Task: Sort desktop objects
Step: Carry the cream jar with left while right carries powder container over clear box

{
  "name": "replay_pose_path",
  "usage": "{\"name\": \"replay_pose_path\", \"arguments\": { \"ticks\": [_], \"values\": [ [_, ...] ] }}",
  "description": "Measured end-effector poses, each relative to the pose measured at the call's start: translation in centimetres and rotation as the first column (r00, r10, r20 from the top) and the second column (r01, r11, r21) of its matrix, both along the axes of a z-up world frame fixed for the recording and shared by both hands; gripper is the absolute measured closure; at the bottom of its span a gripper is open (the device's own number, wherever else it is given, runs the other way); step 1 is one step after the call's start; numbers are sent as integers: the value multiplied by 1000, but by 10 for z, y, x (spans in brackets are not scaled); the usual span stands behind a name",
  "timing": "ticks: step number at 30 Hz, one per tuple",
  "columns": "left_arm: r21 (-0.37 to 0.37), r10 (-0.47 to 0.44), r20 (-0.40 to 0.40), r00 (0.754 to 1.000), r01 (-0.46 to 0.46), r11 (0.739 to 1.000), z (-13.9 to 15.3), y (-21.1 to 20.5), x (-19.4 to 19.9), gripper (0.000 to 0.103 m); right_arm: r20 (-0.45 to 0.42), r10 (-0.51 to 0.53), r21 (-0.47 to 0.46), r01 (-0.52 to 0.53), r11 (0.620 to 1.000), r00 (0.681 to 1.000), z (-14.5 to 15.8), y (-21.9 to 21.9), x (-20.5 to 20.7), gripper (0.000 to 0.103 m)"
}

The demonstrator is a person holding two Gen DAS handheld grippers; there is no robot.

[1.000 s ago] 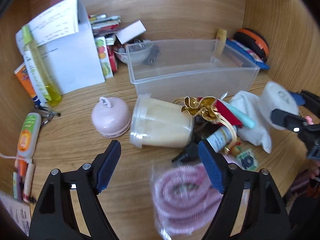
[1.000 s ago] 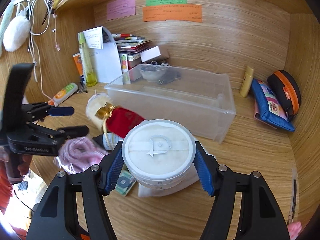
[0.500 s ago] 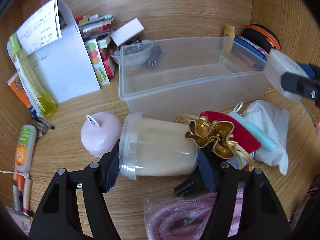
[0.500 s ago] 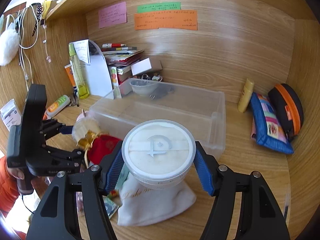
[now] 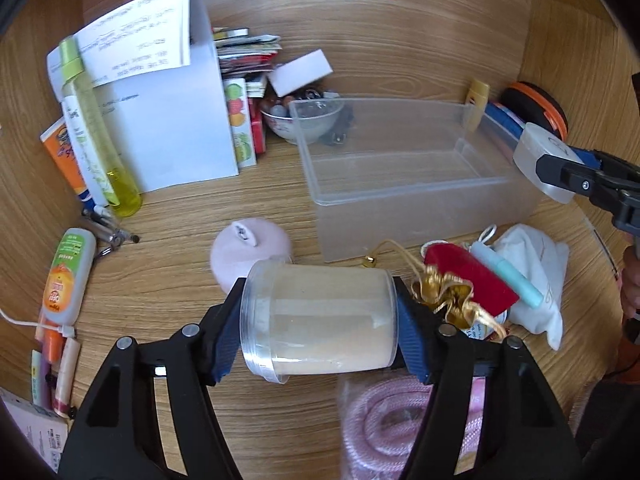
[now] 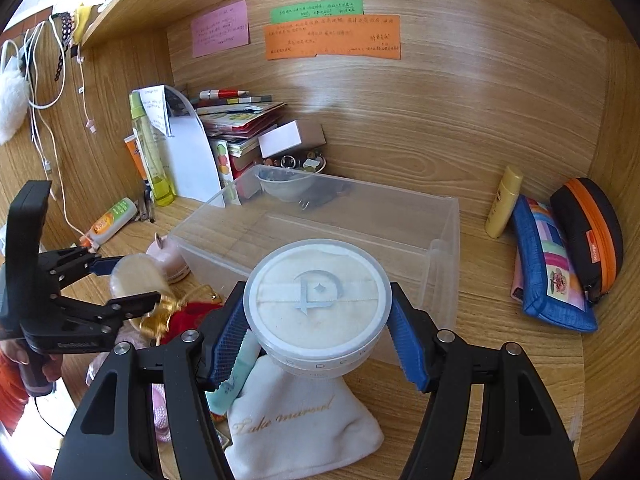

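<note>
A: Left view, wood desk?
B: Left gripper clamps clear jar sideways, lifted just in front of clear bin.
A: Right view?
B: Right gripper pinches round powder tub near the bin's front wall, above white pouch.

2 jars, 1 clear bin, 3 pouches.

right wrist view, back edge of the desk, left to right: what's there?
yellow-green bottle → white folder → stack of booklets → white box → yellow tube → blue patchwork pouch → black-and-orange case
</note>
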State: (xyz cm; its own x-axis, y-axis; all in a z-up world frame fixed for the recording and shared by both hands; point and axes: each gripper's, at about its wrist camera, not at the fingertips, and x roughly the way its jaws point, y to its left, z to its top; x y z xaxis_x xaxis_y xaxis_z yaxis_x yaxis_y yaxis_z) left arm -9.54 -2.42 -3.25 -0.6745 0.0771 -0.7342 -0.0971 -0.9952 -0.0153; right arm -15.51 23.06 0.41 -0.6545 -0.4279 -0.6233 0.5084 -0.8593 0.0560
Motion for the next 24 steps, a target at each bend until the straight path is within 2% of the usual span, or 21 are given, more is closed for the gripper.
{"name": "replay_pose_path", "arguments": {
  "ticks": [10, 18, 24],
  "values": [
    [62, -1, -50, 999, 4, 998, 29, -5, 0, 37, -2, -11, -20, 11, 1000, 1000, 9, 4, -13, 40],
    [91, -8, -115, 993, 18, 996, 66, -2, -25, 37, -8, -31, -17, 31, 999, 999, 12, 6, -27, 41],
    [97, -22, -105, 994, 32, 995, 71, 4, -51, 37, -7, -50, -1, 50, 999, 999, 14, 6, -41, 41]
  ]
}}
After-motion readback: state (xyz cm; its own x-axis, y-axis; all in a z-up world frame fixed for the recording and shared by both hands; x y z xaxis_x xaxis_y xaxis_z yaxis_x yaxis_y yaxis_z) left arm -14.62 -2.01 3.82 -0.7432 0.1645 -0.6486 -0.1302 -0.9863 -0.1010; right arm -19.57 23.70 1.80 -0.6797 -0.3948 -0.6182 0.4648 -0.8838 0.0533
